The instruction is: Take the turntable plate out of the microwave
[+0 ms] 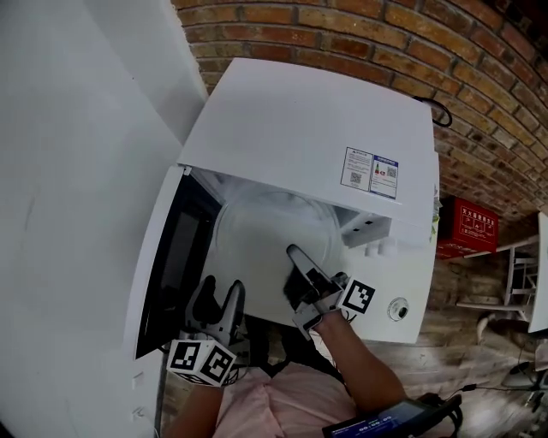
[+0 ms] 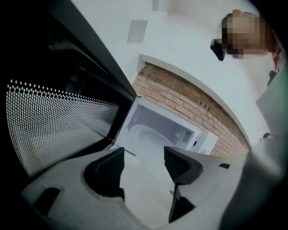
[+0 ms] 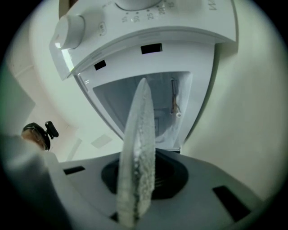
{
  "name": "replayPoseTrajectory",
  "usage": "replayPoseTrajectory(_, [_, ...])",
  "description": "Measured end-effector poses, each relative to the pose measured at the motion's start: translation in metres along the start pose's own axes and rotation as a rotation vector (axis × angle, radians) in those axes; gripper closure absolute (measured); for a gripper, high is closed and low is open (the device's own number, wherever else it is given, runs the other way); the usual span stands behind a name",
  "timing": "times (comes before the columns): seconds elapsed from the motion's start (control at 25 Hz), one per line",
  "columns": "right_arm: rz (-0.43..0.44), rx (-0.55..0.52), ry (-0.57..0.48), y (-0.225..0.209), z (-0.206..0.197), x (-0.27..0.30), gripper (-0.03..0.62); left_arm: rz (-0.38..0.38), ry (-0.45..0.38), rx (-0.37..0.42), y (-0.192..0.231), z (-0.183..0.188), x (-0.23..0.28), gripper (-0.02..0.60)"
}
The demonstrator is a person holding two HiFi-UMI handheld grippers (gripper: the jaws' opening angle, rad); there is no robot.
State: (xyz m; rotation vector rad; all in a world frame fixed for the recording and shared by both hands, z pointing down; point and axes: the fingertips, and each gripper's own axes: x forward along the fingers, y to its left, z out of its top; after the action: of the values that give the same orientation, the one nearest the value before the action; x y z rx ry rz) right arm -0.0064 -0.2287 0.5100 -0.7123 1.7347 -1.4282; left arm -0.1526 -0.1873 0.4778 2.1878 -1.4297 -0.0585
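At the open microwave point(image 1: 300, 120) mouth, right gripper point(image 1: 295, 257) clamped on near rim of turntable plate point(image 1: 257, 227), left gripper point(image 1: 219, 295) jaws apart, empty, beside door point(image 1: 175, 248)

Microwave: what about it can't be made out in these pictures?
Stickers on the microwave: print too small, head view.
Numbered dial: cut off by the top edge, right gripper view.
Plate: only its rim shows, edge-on, right gripper view.
Microwave's inside: blurred and small, left gripper view.
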Motion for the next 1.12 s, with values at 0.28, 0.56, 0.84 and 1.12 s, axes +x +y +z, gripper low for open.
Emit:
replayPoseTrajectory(0.28, [0.036,0.0,-0.036,0.032,-0.018,-0.026,0.559,-0.168,0.007,-0.272,-0.016,0.002,0.0,0.15])
replayPoseTrajectory(0.56, [-0.008,-0.097,-0.006,0.07,-0.054,-0.055,0.559,-0.342,0.001,-0.466,-0.032,0.019,-0.007,0.154])
replayPoseTrajectory(0.84, [-0.061,-0.194,0.0,0.089,-0.085,-0.087,0.559,-0.457,0.068,-0.485,-0.049,0.012,-0.031,0.404])
replayPoseTrajectory(1.12, [-0.042,-0.223,-0.019,0.103,-0.107,-0.101,0.559,-0.524,0.081,-0.53,-0.054,0.012,-0.057,0.491])
